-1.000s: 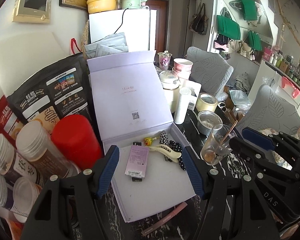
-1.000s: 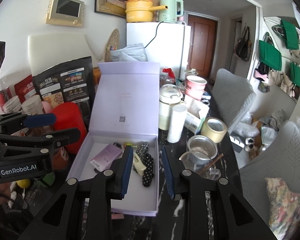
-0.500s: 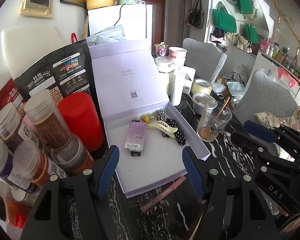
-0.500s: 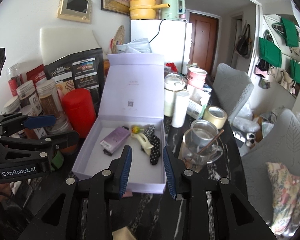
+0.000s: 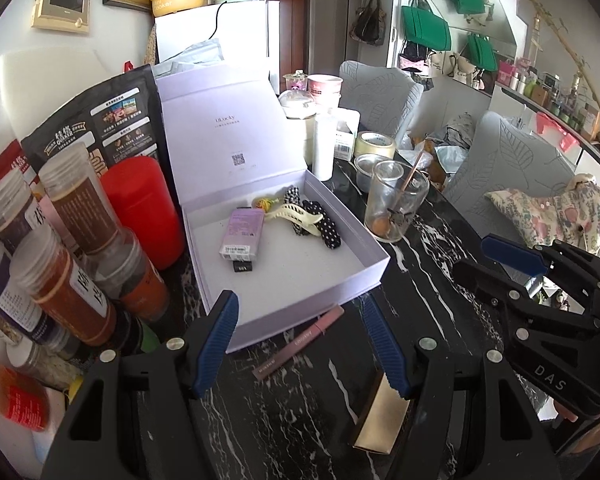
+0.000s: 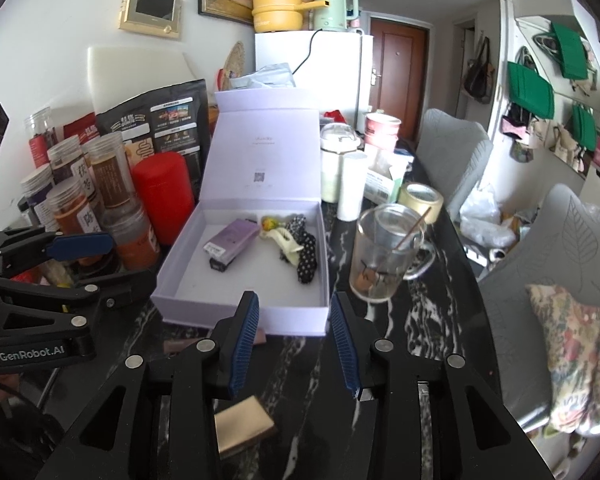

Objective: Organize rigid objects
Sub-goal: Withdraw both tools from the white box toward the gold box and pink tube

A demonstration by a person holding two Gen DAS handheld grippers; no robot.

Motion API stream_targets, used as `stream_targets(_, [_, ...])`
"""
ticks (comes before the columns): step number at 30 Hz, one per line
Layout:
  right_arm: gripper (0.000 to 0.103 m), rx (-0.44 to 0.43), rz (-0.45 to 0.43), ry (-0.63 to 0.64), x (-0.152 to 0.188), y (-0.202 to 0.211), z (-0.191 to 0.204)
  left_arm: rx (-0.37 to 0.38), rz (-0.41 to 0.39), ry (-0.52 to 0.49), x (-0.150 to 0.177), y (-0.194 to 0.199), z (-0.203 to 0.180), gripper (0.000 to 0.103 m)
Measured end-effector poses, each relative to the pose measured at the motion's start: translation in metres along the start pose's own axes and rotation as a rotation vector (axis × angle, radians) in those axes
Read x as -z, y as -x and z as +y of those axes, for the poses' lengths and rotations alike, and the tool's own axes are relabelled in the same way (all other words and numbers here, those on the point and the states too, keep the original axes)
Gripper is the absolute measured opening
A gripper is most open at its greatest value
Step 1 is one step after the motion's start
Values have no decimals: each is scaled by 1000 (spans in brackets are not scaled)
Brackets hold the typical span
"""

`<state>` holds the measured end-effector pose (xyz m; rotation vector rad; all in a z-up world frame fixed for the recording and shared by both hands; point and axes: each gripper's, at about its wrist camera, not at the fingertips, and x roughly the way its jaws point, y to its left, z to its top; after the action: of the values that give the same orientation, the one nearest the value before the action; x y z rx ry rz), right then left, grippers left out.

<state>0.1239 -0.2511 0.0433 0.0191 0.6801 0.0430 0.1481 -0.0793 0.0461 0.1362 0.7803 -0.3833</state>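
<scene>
Left wrist view: the left gripper [image 5: 300,344] has wide, empty jaws low in the frame, with the pink tube [image 5: 300,342] lying on the black surface [image 5: 440,300] between them, just below the lavender box [image 5: 292,272]. Right wrist view: the right gripper [image 6: 294,344], empty, is opening its jaws; the gold case [image 6: 242,426] lies beneath them.

We are in a lived-in home, at a dining spot: a black marble surface [image 6: 432,320] flanked by grey upholstered chairs [image 6: 452,152], a white fridge [image 6: 332,76] topped with a yellow cooker [image 6: 276,10] and green kettle [image 6: 332,8], an entry door [image 6: 396,76], handbags [image 6: 530,90] hung on the wall.
</scene>
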Motion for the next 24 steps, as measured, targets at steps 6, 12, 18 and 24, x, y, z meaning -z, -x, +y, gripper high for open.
stream_targets(6, [44,-1,15,-6,21,7,-1,28,3,-7,20,0,-11,65])
stream_targets(12, [45,13,32,-31,42,13,-8,50,37,-47,40,-7,-25,65])
stream_targets(18, [48,39,44,-43,64,15,-16,63,78,-70,55,-21,-33,65])
stream_targets(24, [48,37,78,-64,83,10,-25,133,138,-77,73,-38,-43,65])
